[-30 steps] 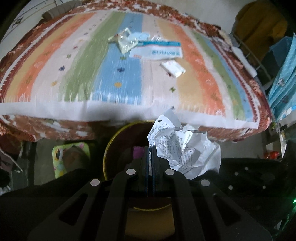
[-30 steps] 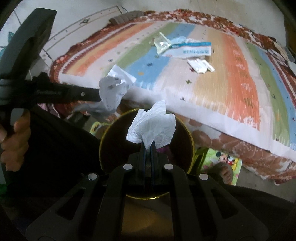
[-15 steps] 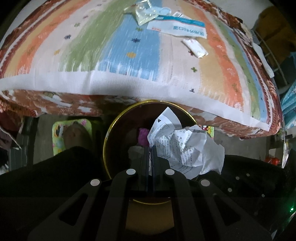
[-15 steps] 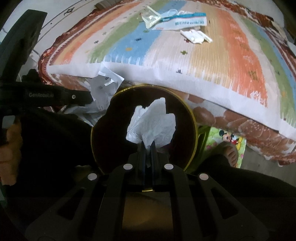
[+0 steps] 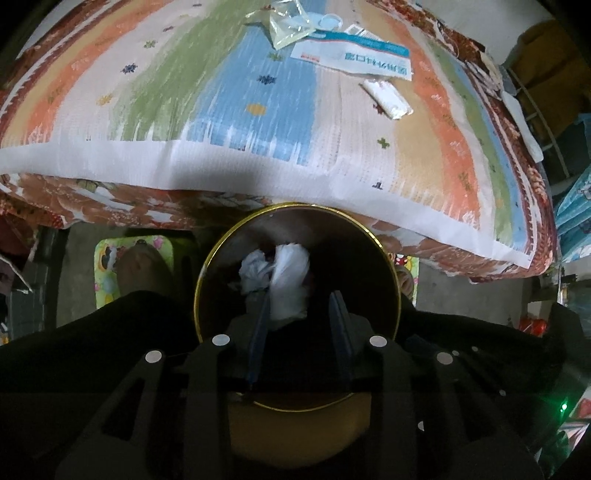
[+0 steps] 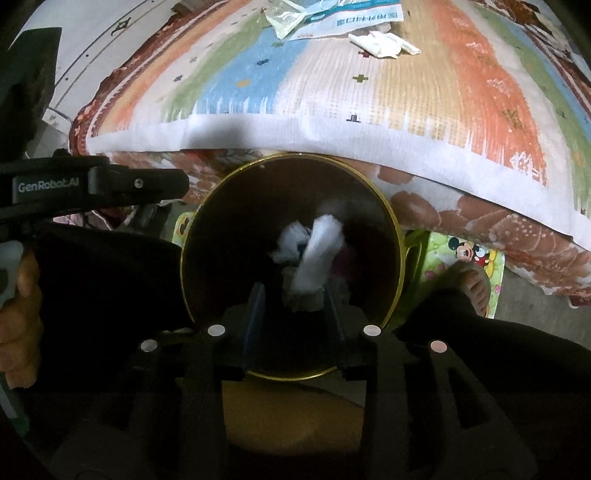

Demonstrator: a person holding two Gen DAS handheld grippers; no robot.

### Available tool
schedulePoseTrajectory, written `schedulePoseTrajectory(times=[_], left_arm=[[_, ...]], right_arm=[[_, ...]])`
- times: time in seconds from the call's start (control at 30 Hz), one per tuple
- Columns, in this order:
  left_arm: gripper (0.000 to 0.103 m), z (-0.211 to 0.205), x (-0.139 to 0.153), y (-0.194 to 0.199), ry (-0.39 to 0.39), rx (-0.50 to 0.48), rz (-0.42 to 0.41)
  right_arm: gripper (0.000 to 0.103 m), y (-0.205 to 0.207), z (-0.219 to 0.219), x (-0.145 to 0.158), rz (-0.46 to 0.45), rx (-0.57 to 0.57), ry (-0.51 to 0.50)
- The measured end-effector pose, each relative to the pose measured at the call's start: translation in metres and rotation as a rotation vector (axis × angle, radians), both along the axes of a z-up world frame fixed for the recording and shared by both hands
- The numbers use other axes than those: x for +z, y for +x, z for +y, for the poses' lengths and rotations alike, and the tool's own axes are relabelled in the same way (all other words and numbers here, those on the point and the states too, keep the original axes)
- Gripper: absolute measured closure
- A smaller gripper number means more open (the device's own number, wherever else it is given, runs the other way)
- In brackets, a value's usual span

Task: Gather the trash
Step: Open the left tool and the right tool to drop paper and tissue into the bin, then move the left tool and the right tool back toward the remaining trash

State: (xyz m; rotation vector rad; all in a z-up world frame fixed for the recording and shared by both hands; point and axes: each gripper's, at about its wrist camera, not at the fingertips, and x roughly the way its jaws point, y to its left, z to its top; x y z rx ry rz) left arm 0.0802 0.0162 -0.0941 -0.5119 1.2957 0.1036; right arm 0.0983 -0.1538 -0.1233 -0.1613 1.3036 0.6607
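Both grippers point down into a dark round bin with a gold rim [image 5: 295,205] [image 6: 291,157] that stands below the bed's edge. My left gripper [image 5: 300,295] has its jaws opening, and a crumpled printed paper [image 5: 290,280] drops free between them, blurred, onto other white trash in the bin. The jaws of my right gripper [image 6: 293,290] are opening too, with a white tissue [image 6: 319,254] falling clear of the pads. On the striped bedcover lie a clear wrapper [image 5: 288,26] [image 6: 284,18], a blue-and-white packet [image 5: 354,55] [image 6: 347,20] and a small white wad [image 5: 386,98] [image 6: 382,42].
The striped bedcover [image 5: 221,110] overhangs the bin's far side. A person's feet [image 6: 469,284] rest on cartoon-print slippers [image 5: 107,273] on either side of the bin. The left gripper's body [image 6: 99,184] and a hand [image 6: 18,295] fill the left of the right wrist view.
Both grippers sank toward the bin and opened. The printed paper left the left jaws and the tissue left the right jaws; both now fall into the bin.
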Motion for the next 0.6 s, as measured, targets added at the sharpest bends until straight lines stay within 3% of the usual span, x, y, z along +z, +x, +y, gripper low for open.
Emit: schedulePoseTrajectory(times=[0.23, 0.6], left_arm=[[0.058, 0.008, 0.016, -0.001, 0.012, 0.029, -0.066], [0.029, 0.019, 0.052, 0.005, 0.087, 0.046, -0.209]], right_arm=[[0.061, 0.002, -0.004, 0.014, -0.046, -0.014, 0.039], [0.047, 0.014, -0.013, 0.054, -0.181, -0.023, 0.123]])
